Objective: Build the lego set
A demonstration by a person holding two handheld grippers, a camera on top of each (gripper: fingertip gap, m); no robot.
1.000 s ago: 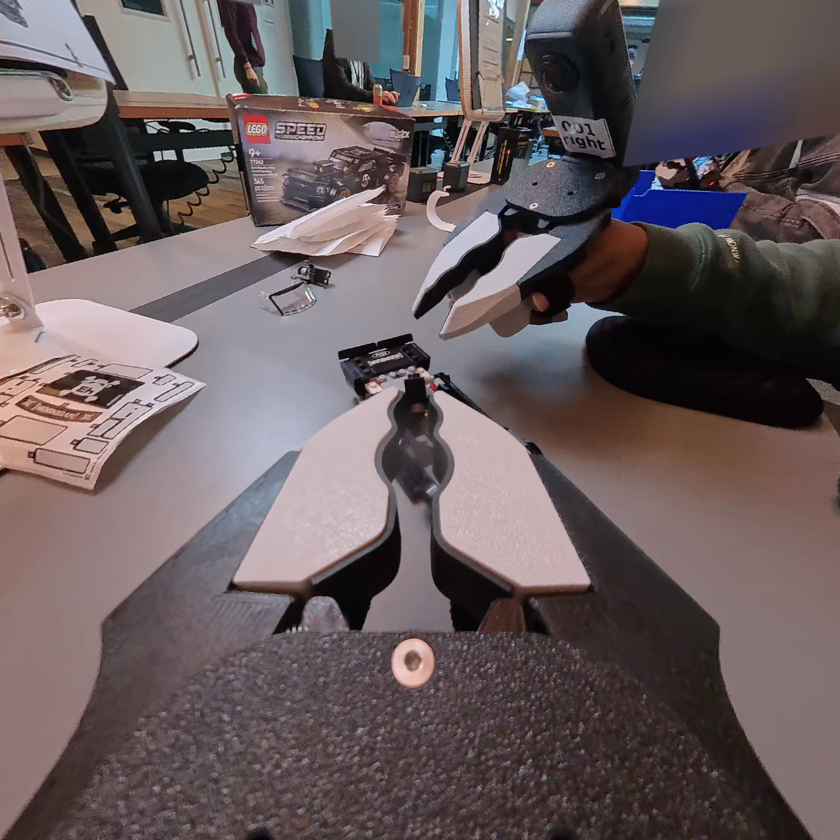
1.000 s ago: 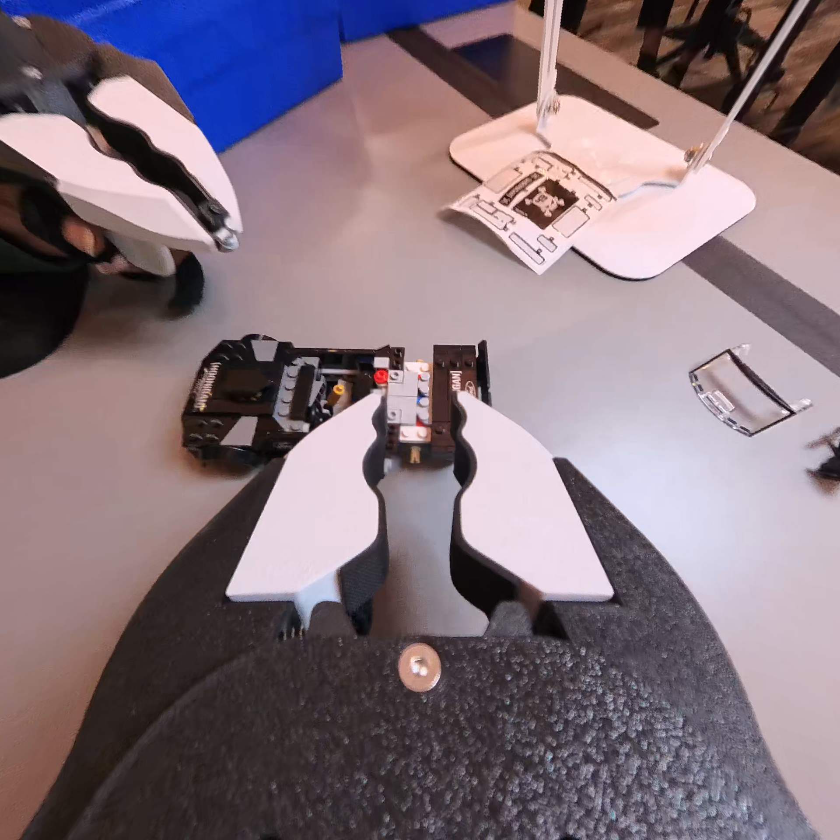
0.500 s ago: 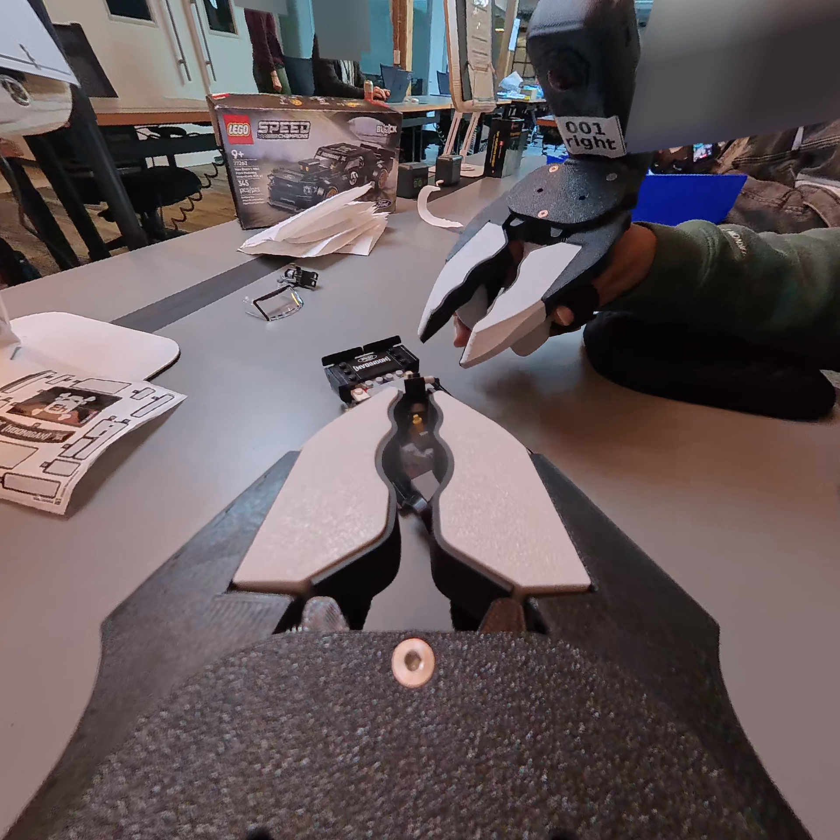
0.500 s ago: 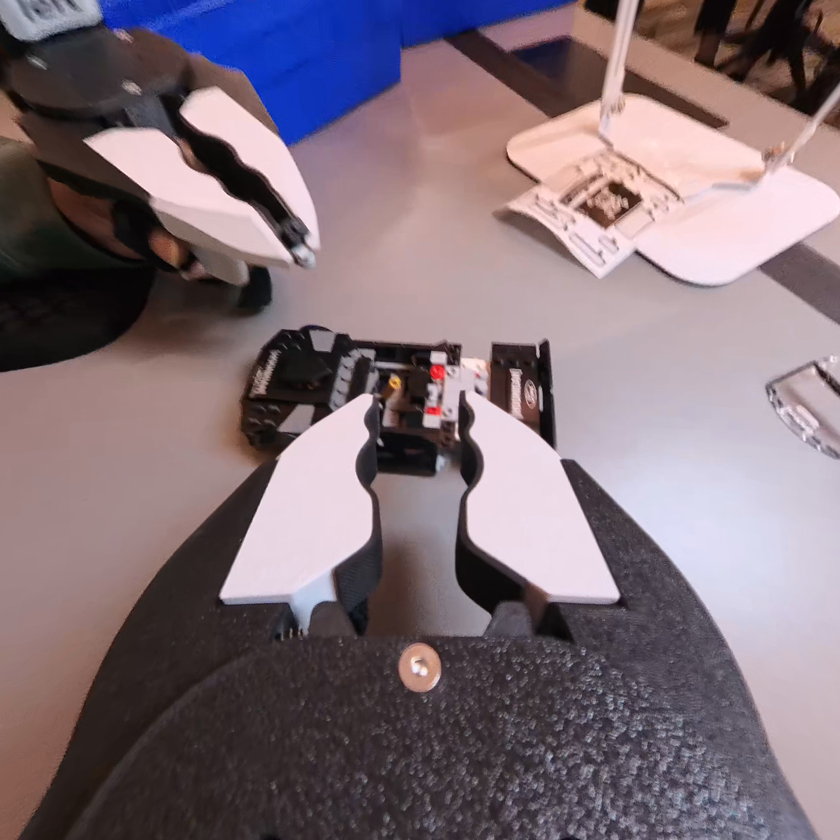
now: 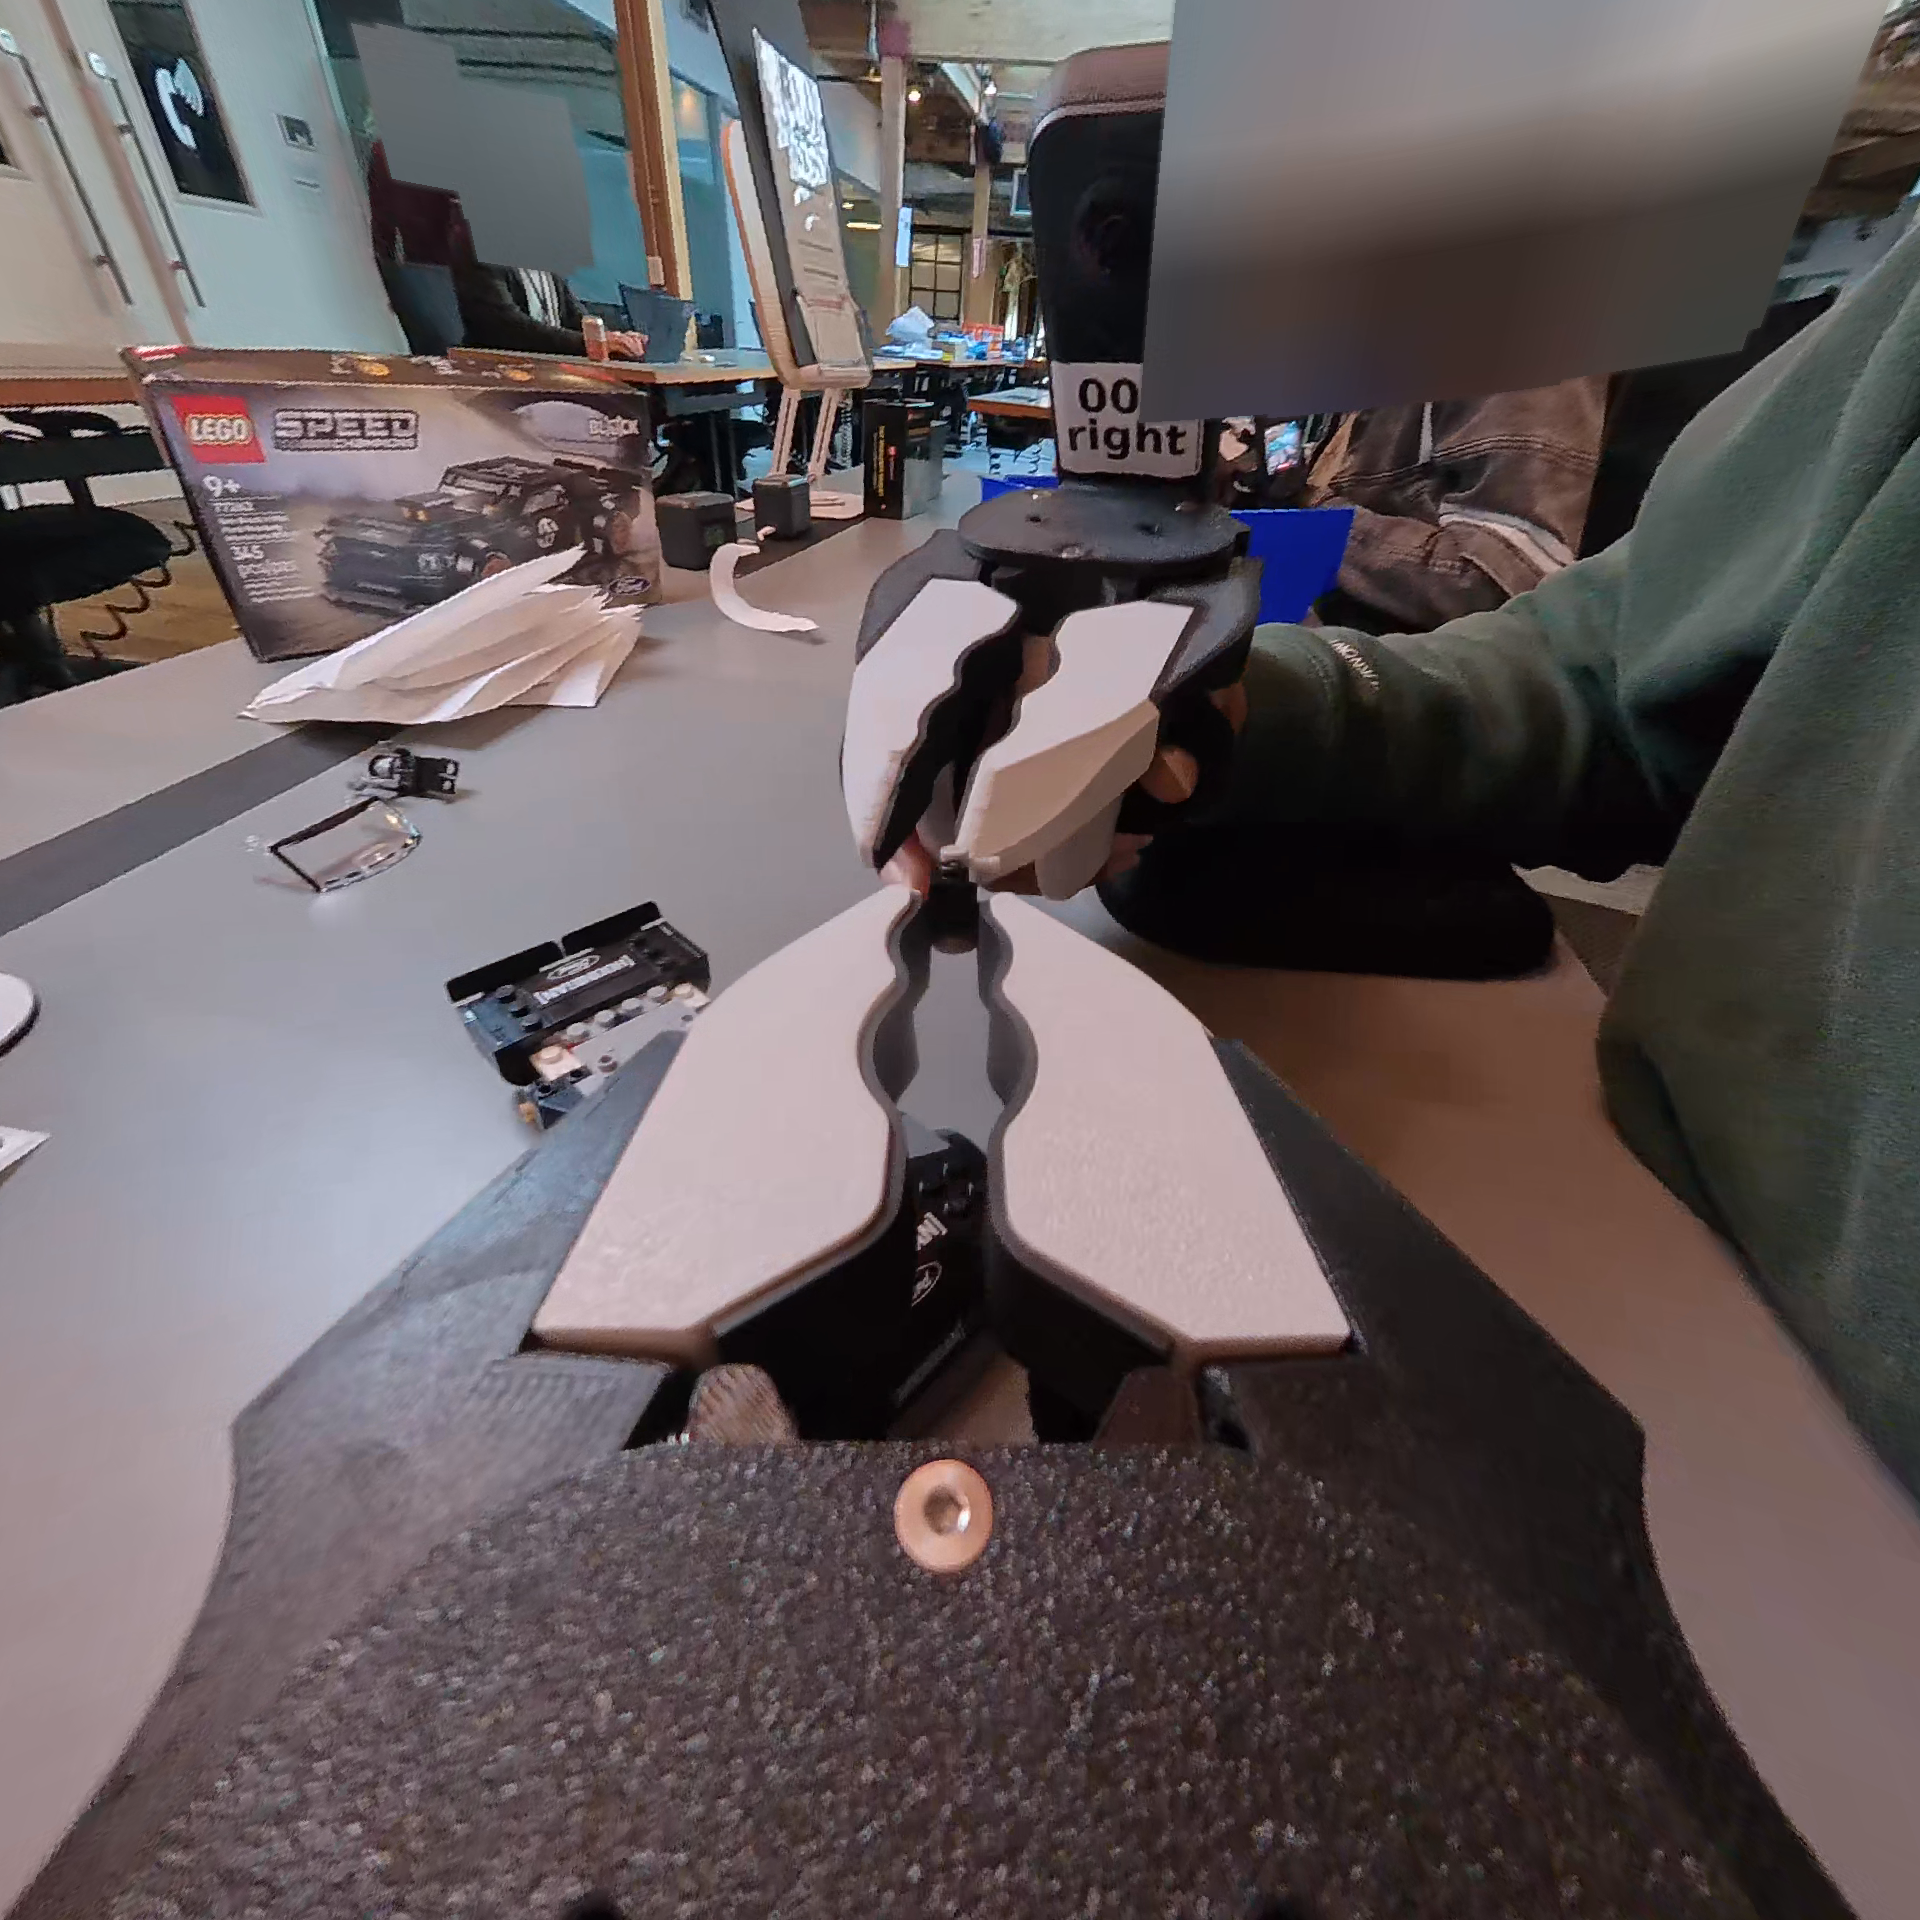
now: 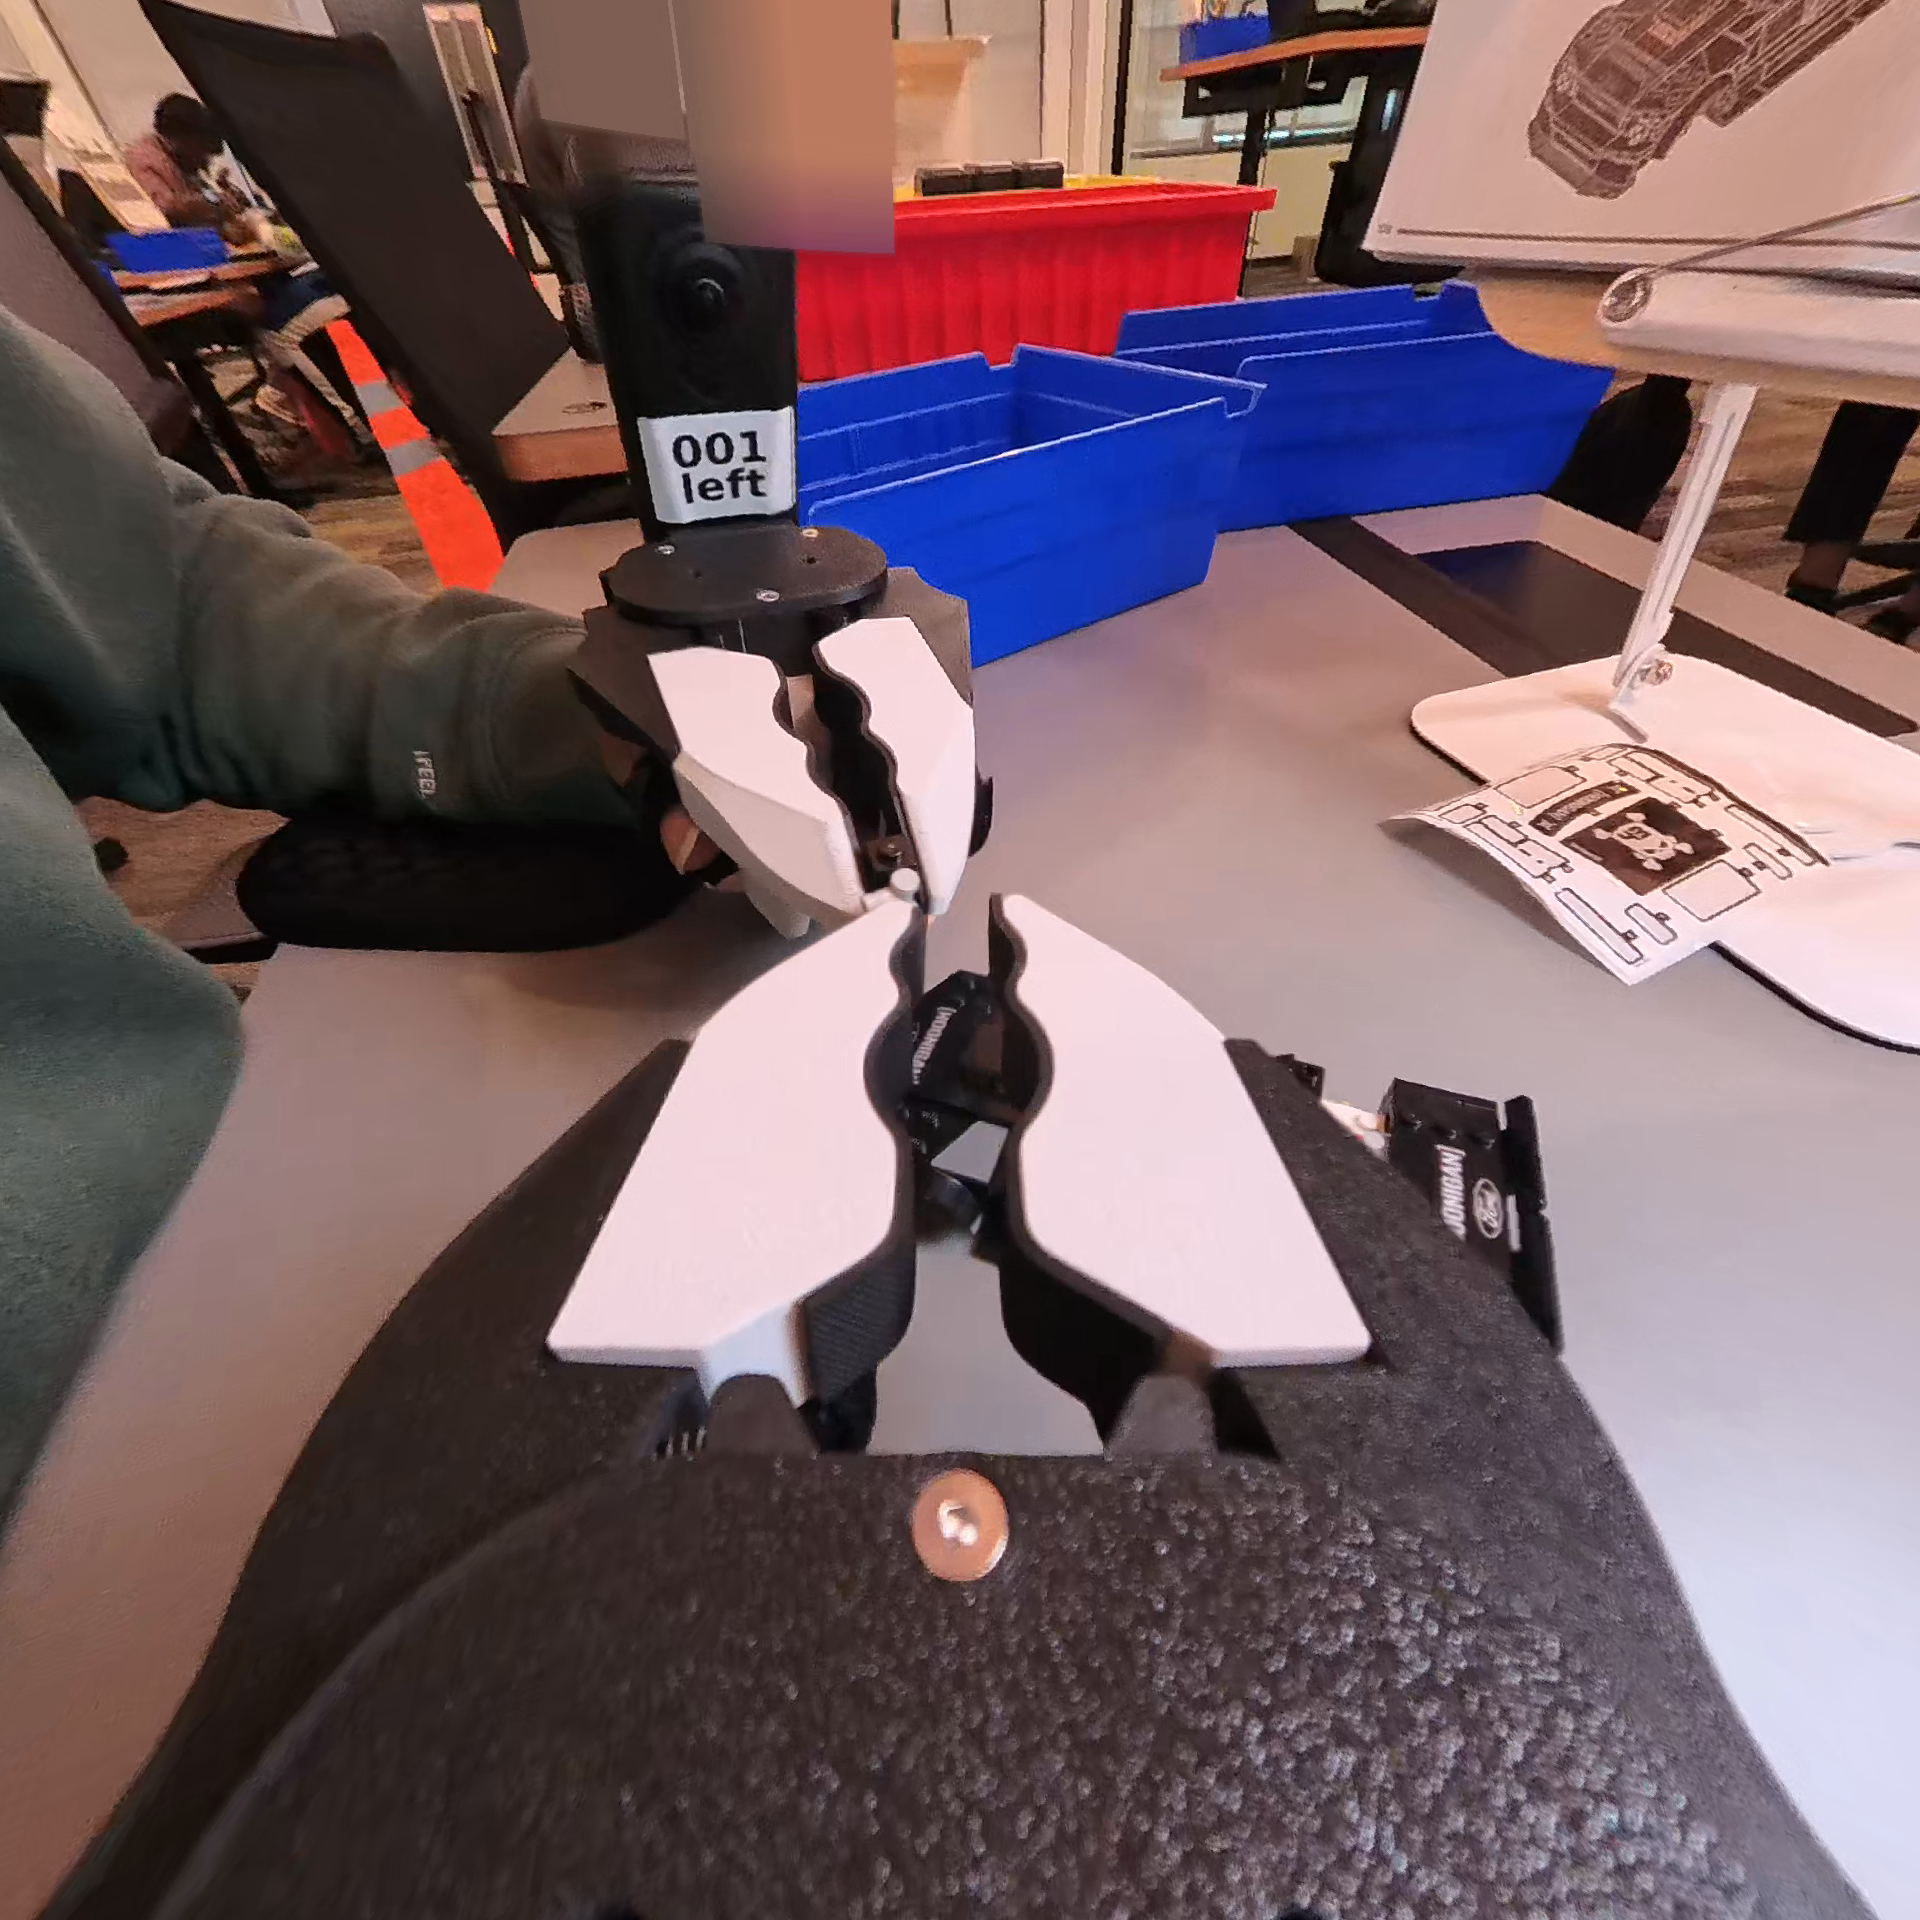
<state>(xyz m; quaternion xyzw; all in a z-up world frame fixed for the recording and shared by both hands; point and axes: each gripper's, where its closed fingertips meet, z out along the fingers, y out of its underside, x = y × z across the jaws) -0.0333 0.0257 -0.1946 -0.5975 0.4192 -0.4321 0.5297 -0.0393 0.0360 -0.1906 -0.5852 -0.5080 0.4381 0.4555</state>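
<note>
Now both claws are raised tip to tip above the tabletop (image 5: 260, 1039), the left claw (image 5: 948, 914) pinching a small black piece (image 5: 951, 920), the right claw (image 6: 954, 914) narrowly parted, the lego car (image 5: 582, 997) left below.

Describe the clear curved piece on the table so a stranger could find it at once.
Start at the Lego box standing at the far left of the grey table, then come toward the camera past the crumpled white paper bags. The clear windscreen piece lies there alone, beside a small black part; only it is transparent.
</note>
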